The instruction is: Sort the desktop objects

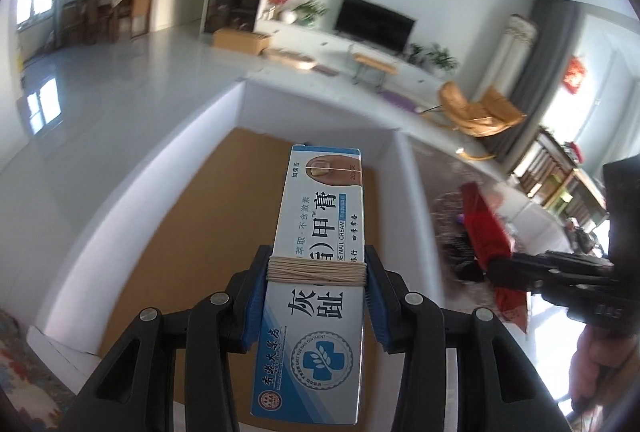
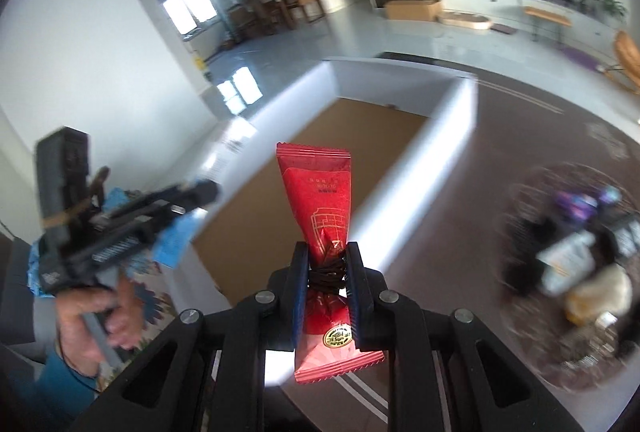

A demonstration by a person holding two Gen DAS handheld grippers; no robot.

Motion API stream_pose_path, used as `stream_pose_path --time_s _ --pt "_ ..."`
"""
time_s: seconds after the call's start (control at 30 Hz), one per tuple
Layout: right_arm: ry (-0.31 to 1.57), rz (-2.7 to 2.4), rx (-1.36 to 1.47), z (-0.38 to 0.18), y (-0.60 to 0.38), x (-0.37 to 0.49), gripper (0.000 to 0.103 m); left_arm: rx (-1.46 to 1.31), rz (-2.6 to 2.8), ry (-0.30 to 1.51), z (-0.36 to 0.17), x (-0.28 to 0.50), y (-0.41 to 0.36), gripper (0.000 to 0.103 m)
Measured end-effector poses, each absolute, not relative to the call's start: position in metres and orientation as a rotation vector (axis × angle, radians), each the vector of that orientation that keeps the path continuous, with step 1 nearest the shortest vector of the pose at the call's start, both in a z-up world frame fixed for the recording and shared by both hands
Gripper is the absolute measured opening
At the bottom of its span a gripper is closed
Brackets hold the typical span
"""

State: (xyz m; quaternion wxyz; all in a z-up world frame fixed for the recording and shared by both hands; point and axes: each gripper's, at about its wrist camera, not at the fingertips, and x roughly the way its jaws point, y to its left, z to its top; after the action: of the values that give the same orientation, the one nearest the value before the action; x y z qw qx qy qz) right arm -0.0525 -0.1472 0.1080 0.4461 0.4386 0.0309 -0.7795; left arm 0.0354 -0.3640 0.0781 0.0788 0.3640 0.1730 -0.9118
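Note:
My left gripper [image 1: 317, 268] is shut on a long white-and-blue nail cream box [image 1: 320, 232] and holds it above the brown floor of a white-walled box [image 1: 240, 191]. My right gripper [image 2: 327, 264] is shut on a red snack packet [image 2: 324, 199], pinched at its middle, over the right wall of the same white-walled box [image 2: 452, 135]. The right gripper also shows in the left wrist view [image 1: 560, 272] with the red packet [image 1: 492, 228]. The left gripper shows in the right wrist view [image 2: 132, 220], blurred.
A wire basket [image 2: 560, 272] with several bottles and packets sits on the dark tabletop [image 2: 480, 191] at the right, blurred. A patterned cloth [image 2: 148, 296] lies left of the box. Beyond is a living room floor.

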Motion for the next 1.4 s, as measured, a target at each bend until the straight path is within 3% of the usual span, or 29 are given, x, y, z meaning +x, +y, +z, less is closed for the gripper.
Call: stream_pose_path --time_s 0.27,0.37,0.4,0.43,0.5,0.53,0.57,0.7,0.83,0.97,1.07,1.27,1.4 --pt "0.041 -1.860 1.182 0.076 -0.225 -0.073 0.018 1.250 -2.577 0.609 0.024 0.014 -0.409 0.044" --pt "0.053 -1.859 1.206 0.064 -0.236 -0.079 0.018 1.276 -2.531 0.498 0.024 0.010 -0.405 0.046" --pt "0.066 -1.865 1.211 0.062 -0.237 -0.080 0.018 1.293 -2.520 0.479 0.022 0.009 -0.402 0.059" --pt "0.094 -1.875 1.212 0.061 -0.240 -0.079 0.020 1.314 -2.504 0.468 0.019 0.009 -0.400 0.083" --pt "0.132 -1.883 1.207 0.058 -0.244 -0.080 0.036 1.311 -2.485 0.458 0.021 0.010 -0.396 0.091" --pt "0.136 -1.884 1.200 0.060 -0.242 -0.078 0.064 1.282 -2.489 0.442 0.024 0.012 -0.393 0.091" --pt "0.137 -1.895 1.177 0.062 -0.237 -0.076 0.080 1.258 -2.491 0.426 0.027 0.015 -0.390 0.091" --pt "0.180 -1.991 1.023 0.081 -0.192 -0.054 0.081 1.129 -2.546 0.419 0.045 0.035 -0.366 0.091" --pt "0.280 -2.178 0.867 0.084 -0.113 -0.031 0.102 1.054 -2.690 0.432 0.066 0.045 -0.315 0.091" --pt "0.379 -2.368 0.844 0.056 -0.011 -0.015 0.103 1.056 -2.893 0.376 0.082 0.046 -0.231 0.091" --pt "0.377 -2.486 0.929 0.024 0.065 -0.007 0.103 1.094 -2.999 0.308 0.081 0.042 -0.164 0.103" --pt "0.307 -2.584 1.258 -0.035 0.168 -0.032 0.103 1.380 -2.975 0.283 0.009 -0.019 -0.058 0.103" --pt "0.145 -2.593 1.329 -0.050 0.193 -0.058 0.103 1.425 -2.936 0.216 -0.034 -0.064 -0.027 0.103"
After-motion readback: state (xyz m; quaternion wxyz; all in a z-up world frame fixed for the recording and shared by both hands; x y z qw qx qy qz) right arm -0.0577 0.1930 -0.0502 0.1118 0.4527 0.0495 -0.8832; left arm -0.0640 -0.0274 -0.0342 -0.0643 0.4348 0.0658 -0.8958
